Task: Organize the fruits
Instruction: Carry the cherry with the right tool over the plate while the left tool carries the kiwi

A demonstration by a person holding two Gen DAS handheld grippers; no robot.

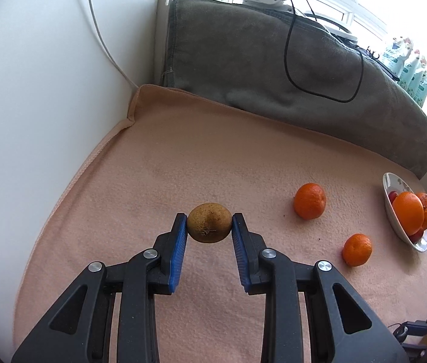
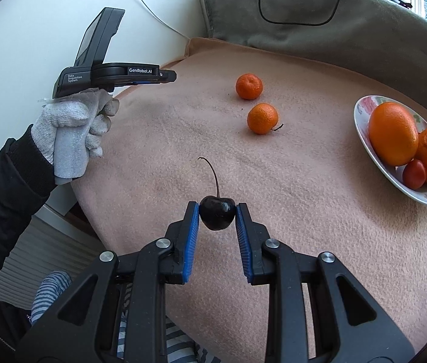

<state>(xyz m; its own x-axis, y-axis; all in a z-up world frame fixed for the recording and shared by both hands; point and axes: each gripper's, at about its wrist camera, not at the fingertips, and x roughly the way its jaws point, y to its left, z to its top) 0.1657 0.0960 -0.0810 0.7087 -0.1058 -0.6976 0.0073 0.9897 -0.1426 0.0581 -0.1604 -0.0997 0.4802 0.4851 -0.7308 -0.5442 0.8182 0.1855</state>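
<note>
Left tongs, left wrist view: left tongs (image 1: pixel 209 223) are clamped on a brown kiwi (image 1: pixel 209 222), its long axis crosswise between my blue pads (image 1: pixel 179 257), held above the peach blanket (image 1: pixel 183 157).
Bowl from the kiwi: white bowl (image 1: pixel 395 211) lies far right and a little ahead, already carrying oranges and small red fruit; I judge the kiwi goes there.
In the way: two loose mandarins, far mandarin (image 1: pixel 309 201) and near mandarin (image 1: pixel 357 249), sit on the blanket between my tongs and the bowl; a carry to the bowl must pass above them.
Behind: grey blanket (image 1: pixel 274 60) with a black cable (image 1: pixel 319 60).

Right tongs, right wrist view: right tongs (image 2: pixel 217 216) grip a dark cherry (image 2: pixel 217 216), stem pointing up and away.
Bowl from the cherry: bowl (image 2: pixel 364 127) is ahead-right, nearer this hand than the left, with open blanket between.
Other side: gloved left hand (image 2: pixel 74 127) holds its gripper well apart at left.
</note>
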